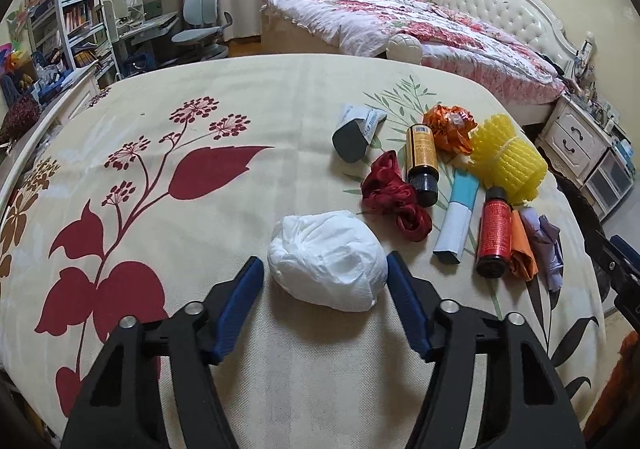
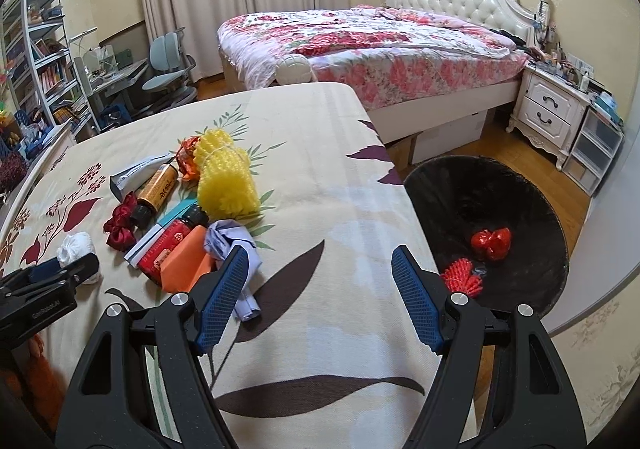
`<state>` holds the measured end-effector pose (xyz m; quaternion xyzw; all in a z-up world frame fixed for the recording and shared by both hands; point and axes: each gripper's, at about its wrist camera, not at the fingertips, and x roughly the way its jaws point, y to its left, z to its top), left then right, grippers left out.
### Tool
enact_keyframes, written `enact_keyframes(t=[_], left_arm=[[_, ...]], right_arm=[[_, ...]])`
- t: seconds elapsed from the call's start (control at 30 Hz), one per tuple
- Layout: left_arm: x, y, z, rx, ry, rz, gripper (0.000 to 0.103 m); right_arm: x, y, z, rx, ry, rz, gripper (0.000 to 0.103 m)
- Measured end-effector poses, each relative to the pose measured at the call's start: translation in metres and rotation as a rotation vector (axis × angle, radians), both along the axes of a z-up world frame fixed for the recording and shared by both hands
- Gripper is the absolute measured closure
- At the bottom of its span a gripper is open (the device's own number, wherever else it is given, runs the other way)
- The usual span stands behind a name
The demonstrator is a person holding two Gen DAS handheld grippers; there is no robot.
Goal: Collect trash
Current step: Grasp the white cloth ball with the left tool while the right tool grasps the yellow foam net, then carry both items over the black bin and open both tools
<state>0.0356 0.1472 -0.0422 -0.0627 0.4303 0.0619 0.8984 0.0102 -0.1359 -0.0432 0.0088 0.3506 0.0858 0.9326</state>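
Observation:
A crumpled white paper wad lies on the floral tablecloth between the fingers of my left gripper. Its right pad touches the wad, while a narrow gap shows at the left pad, so it stands open. To the wad's right lies a pile: red ribbon, amber bottle, red bottle, yellow foam net, orange paper and lilac paper. My right gripper hangs open over bare cloth, its left finger just beside the lilac paper.
A black-lined trash bin stands on the floor past the table's right edge, holding a red wrapper and red foam net. A bed, nightstand, desk chair and bookshelf stand beyond.

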Motion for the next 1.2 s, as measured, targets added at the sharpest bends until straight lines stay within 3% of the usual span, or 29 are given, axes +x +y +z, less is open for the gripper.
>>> enact_keyframes(t=[0.2,0.47,0.7,0.77,1.0,1.2], left_arm=[[-0.001,-0.001,0.001,-0.002,-0.018,-0.035,0.058],[0.002,0.015,0.020,0.024,-0.090,-0.002,0.059],[0.013,0.029,0.024,0.020,-0.103,0.026,0.059],[0.016,0.030,0.025,0.017,-0.106,0.027,0.059],[0.020,0.024,0.031,0.007,-0.126,0.016,0.059],[0.018,0.000,0.042,-0.008,-0.161,-0.034,0.059]], right_arm=[[0.006,0.016,0.006,-0.007,-0.010,0.035,0.031],[0.036,0.050,0.015,-0.018,-0.022,0.093,0.032],[0.071,0.072,0.001,-0.038,0.046,0.125,0.048],[0.077,0.074,-0.003,-0.036,0.072,0.133,0.064],[0.071,0.063,0.007,-0.021,0.038,0.107,0.069],[0.053,0.021,0.021,0.009,-0.009,0.025,0.070]])
